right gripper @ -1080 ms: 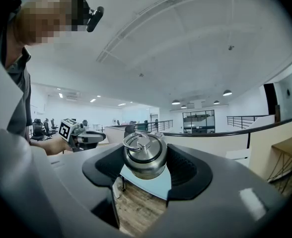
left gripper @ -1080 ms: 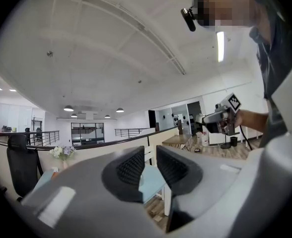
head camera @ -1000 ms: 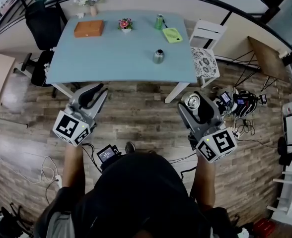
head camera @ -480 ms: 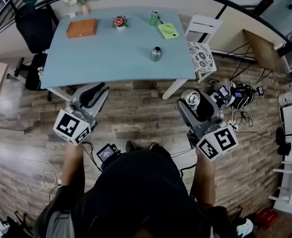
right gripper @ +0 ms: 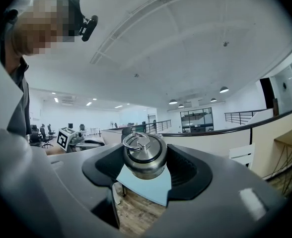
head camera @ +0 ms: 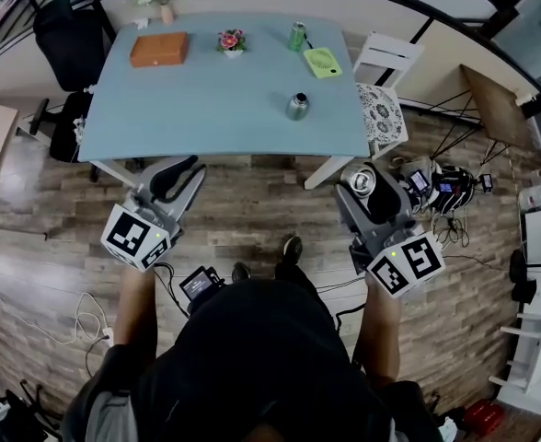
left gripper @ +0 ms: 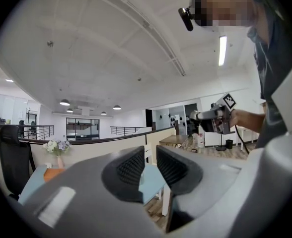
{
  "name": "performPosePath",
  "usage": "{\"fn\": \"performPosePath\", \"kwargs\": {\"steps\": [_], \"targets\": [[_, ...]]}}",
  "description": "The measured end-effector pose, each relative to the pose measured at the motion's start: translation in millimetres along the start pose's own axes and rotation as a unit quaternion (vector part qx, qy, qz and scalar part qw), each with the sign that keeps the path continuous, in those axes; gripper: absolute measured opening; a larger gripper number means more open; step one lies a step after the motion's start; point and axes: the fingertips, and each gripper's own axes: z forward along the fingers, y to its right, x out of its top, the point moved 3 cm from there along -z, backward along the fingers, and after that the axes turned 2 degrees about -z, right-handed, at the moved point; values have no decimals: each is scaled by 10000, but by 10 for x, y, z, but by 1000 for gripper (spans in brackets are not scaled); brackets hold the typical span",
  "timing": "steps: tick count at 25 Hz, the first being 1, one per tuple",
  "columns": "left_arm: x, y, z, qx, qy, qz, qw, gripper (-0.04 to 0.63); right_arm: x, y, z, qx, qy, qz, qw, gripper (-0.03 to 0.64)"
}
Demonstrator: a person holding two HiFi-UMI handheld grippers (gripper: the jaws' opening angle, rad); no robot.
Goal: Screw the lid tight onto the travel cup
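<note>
The person stands on the wooden floor short of the blue table (head camera: pixel 206 99), well apart from the travel cup (head camera: pixel 296 106). The cup stands upright right of the table's middle, nearer its front edge. The right gripper (head camera: pixel 361 190) clamps the metal lid (right gripper: pixel 144 155), ring side up, between its jaws. The left gripper (head camera: pixel 180 171) is pinched together on nothing. To do this well, the left gripper should probably open and steady the cup on the table first. The lid should then come down level and centred before turning, so the thread does not cross.
</note>
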Motion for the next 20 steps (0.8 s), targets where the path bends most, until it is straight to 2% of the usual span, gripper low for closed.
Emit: {"fn": "performPosePath", "kwargs": {"steps": [10,20], "targets": [[-4,-144,216,543,-209,-12,9983,137,13,445,451,540,6,99,9985,264],[66,-5,715,1028,-376,-75,9940,137,32,1086,756,1163,-5,200,9930,264]]}}
